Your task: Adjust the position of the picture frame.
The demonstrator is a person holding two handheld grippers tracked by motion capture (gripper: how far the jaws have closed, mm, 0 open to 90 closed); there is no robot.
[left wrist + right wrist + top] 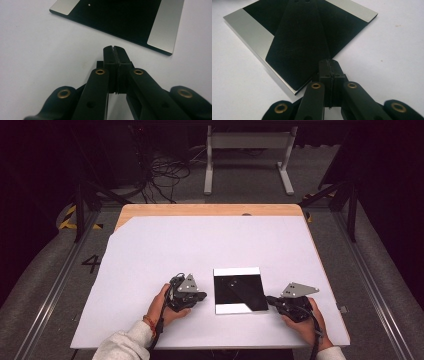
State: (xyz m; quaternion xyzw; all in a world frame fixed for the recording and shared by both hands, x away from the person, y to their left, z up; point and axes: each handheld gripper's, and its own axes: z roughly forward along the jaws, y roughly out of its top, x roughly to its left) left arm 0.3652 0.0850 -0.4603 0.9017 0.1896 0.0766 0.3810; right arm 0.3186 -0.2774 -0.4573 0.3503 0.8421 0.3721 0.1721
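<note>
Because the square plate [237, 290] lies flat on the white table cover [150, 255], near the person's edge and between the two grippers, its thin rim gives little to grab, so a jaw tip could skid across the glossy face rather than bite. It is black in the middle, with silvery strips [165, 30] along two opposite sides, and a black cloth-like flap [298, 47] lies loose on top, slanting toward the right-hand corner; a nudge there would likely drag the flap off or shove the plate across the cover.

Just beside that corner sits the right gripper [329, 61], jaws pressed together on nothing, tips almost at the plate's edge. On the other side the left gripper [115, 47] is likewise squeezed closed and empty, a little apart from the plate. With both closed, either must spread before it can take anything.

No brand or label is readable on the plate; on the floor left of the table is a painted "4" [91, 263].
</note>
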